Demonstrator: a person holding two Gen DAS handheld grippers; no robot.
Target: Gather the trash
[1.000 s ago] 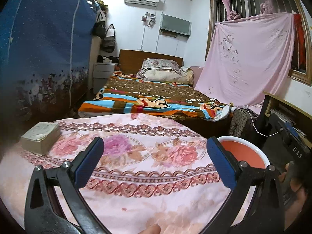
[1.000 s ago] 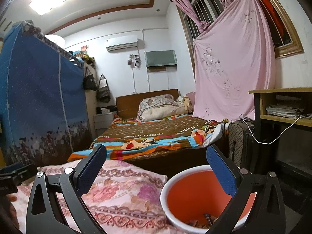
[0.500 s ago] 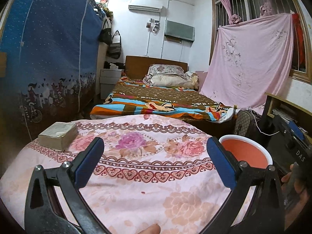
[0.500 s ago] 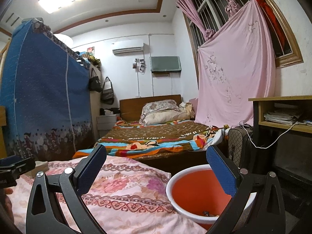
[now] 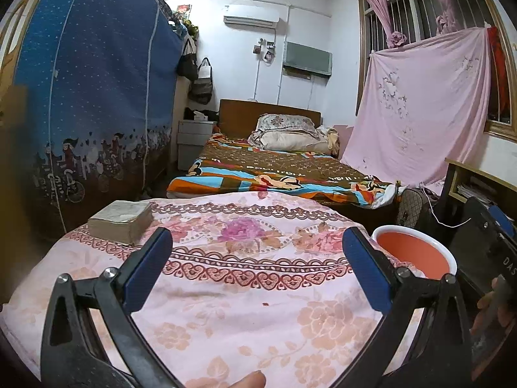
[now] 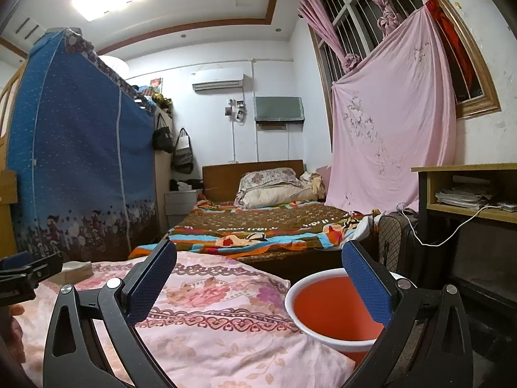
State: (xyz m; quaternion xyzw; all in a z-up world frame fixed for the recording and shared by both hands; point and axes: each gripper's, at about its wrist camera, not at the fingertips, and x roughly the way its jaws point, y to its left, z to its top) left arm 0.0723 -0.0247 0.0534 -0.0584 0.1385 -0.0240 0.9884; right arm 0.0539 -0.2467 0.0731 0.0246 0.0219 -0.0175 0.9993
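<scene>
Bin: orange trash bin (image 6: 332,310), white rim, at 4 o'clock beside the floral-clothed counter (image 5: 258,291).
Tongs: left tongs (image 5: 257,271) and right tongs (image 6: 258,276) both spread, holding nothing.

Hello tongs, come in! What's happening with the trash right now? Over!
Left tongs open, empty. Right tongs open, empty. Orange bucket beside the floral-cloth table. Tissue pack on the cloth; nothing blocking.

left claw (image 5: 255,266) | black arms | blue pads | silver screws

Orange bucket (image 6: 332,310) with white rim, upright, just beside floral-covered table's (image 6: 206,333) edge
</scene>
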